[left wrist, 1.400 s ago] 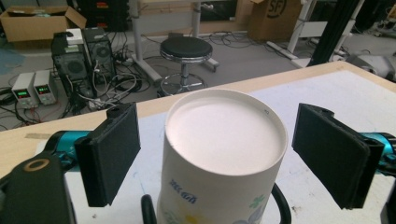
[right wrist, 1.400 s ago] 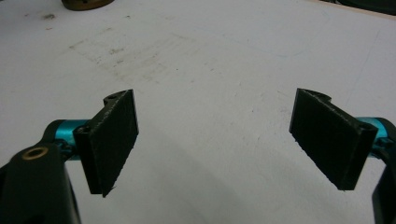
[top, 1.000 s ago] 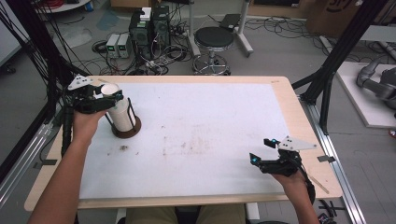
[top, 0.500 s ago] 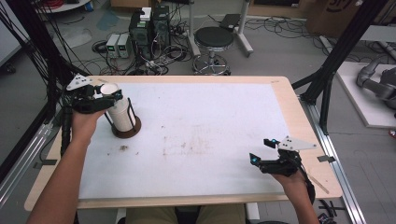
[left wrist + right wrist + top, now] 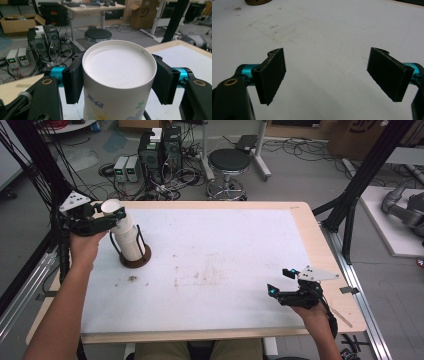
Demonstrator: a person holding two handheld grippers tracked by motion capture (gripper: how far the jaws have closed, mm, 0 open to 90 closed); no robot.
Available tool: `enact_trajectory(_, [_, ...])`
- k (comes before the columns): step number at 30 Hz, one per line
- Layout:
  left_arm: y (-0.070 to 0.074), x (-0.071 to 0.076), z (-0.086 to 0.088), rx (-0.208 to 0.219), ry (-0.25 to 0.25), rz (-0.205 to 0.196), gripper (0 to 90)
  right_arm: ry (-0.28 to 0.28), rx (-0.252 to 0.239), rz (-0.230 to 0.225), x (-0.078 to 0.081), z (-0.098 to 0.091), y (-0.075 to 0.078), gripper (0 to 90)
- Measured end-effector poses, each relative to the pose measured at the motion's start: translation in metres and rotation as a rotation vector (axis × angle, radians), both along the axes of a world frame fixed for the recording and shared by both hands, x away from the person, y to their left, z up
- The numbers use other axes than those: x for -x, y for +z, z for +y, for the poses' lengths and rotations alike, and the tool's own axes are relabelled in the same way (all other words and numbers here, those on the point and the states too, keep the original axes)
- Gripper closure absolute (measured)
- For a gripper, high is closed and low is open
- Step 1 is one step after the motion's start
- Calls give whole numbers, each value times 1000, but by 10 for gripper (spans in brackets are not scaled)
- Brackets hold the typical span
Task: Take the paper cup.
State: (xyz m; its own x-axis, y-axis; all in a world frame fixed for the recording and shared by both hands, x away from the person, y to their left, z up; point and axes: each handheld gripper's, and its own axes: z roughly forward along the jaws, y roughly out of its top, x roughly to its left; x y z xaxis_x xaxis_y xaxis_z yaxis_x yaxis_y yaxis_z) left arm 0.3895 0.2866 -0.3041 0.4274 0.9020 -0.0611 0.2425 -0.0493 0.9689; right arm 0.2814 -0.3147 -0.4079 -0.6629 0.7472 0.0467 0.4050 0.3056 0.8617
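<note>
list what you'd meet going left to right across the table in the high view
left tool shut on the top paper cup → stack of paper cups in its dark holder → bare white table mat → right tool, open over the mat

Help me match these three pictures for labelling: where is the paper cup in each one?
High view: the cup stands at upper left, in a wire holder, left gripper shut on it.
Left gripper view: centre, upside down, between the pads.
Right gripper view: cup not in it.
Shared landmark: the white table top.
</note>
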Motion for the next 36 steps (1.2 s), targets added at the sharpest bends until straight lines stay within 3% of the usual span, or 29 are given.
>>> enact_trajectory(5, [23, 8, 4, 22, -2, -72, 352, -4, -5, 2, 0, 0, 0, 156])
enact_trajectory(10, [45, 18, 2, 41, -37, -130, 358, -4, -10, 0, 1, 0, 1, 156])
enact_trajectory(16, [61, 27, -10, 37, -109, -149, 361, -5, -14, -1, 0, 2, 2, 156])
enact_trajectory(23, [53, 41, -36, 36, -224, -125, 361, -1, -30, 13, -4, 7, 4, 156])
enact_trajectory(29, [34, 52, -60, 35, -314, -118, 360, 39, -26, 11, -7, 16, 4, 155])
enact_trajectory(36, [18, 61, -76, 43, -361, -123, 360, 58, -25, 1, -10, 22, 6, 156])
